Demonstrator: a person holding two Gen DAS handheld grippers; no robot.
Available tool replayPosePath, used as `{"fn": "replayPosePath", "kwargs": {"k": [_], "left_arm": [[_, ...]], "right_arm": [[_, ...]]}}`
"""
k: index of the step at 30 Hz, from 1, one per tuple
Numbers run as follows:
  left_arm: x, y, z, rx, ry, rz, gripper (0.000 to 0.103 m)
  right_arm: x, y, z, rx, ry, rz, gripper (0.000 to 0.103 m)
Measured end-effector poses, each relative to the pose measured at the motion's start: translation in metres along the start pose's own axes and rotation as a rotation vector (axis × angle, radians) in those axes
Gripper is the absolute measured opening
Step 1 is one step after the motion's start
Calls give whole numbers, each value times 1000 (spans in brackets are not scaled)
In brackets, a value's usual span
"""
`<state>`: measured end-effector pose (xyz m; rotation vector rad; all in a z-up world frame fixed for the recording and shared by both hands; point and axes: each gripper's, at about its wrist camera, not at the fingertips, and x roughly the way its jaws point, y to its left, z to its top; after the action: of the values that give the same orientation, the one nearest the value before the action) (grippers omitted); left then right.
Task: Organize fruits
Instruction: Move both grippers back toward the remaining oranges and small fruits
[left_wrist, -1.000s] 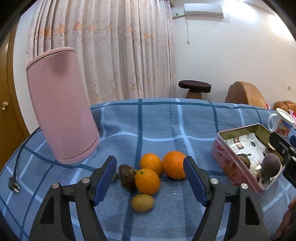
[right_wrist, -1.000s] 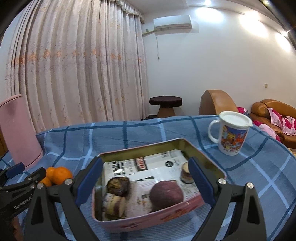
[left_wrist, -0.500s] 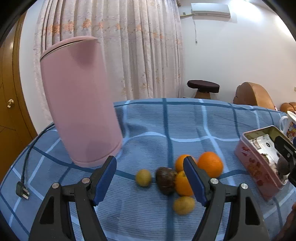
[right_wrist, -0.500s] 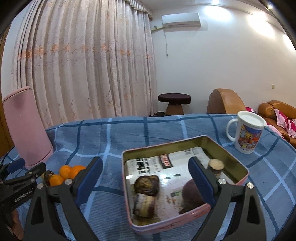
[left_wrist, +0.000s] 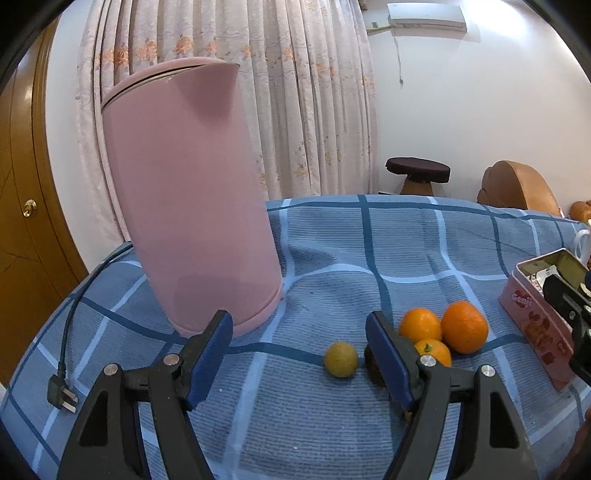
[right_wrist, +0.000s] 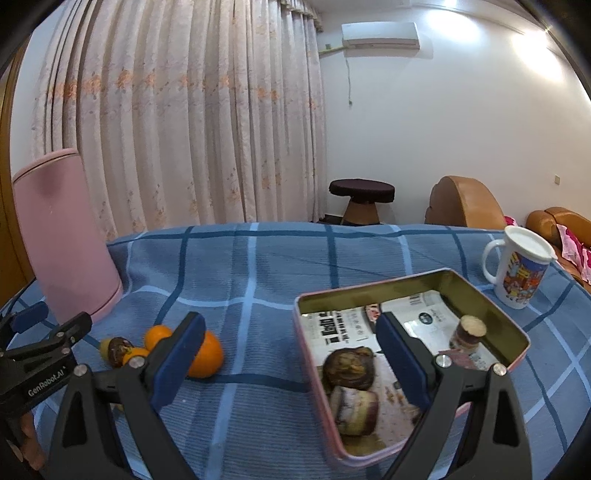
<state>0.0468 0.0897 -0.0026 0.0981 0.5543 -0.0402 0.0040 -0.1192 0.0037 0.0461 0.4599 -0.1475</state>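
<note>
Your left gripper (left_wrist: 299, 334) hangs low over the blue checked cloth on the worktop (left_wrist: 406, 258), fingers spread wide and holding nothing. Between them lies a small round yellow-green fruit (left_wrist: 341, 359). Just beyond the right finger, three orange mandarins (left_wrist: 463, 326) cluster together, with a dark brown wrinkled fruit (right_wrist: 119, 350) touching them. The tall pink kettle (left_wrist: 192, 192) stands close on the left. Your right gripper (right_wrist: 291, 347) is open too, empty, straddling the near wall of the pink rectangular tin (right_wrist: 310, 369), paper-lined, with dark fruit inside.
</note>
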Motion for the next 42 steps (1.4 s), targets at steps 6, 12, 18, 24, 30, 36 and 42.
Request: {"fn": "replayPosePath", "kwargs": {"k": [6,12,18,24,30,36,42], "left_arm": [[4,8,1,1,4,24,76],[6,13,2,-12,14,47,76],[7,13,2,-6,19,56,76],[9,16,2,-1,19,83,76],[13,30,4,-18,33,151,76],[19,39,3,-43,61,181,76],[21,35,2,-6,66,235,76]], "right_arm": [[3,11,0,-10,9,12,96],[9,18,1,-14,33,9,96],[12,21,1,-13,45,14,96],[11,22,0,-18,41,45,96],[14,28,-3,-34,89,107,90],[18,44,-12,-52,175,221,81],[27,65,-26,-52,304,358,63]]}}
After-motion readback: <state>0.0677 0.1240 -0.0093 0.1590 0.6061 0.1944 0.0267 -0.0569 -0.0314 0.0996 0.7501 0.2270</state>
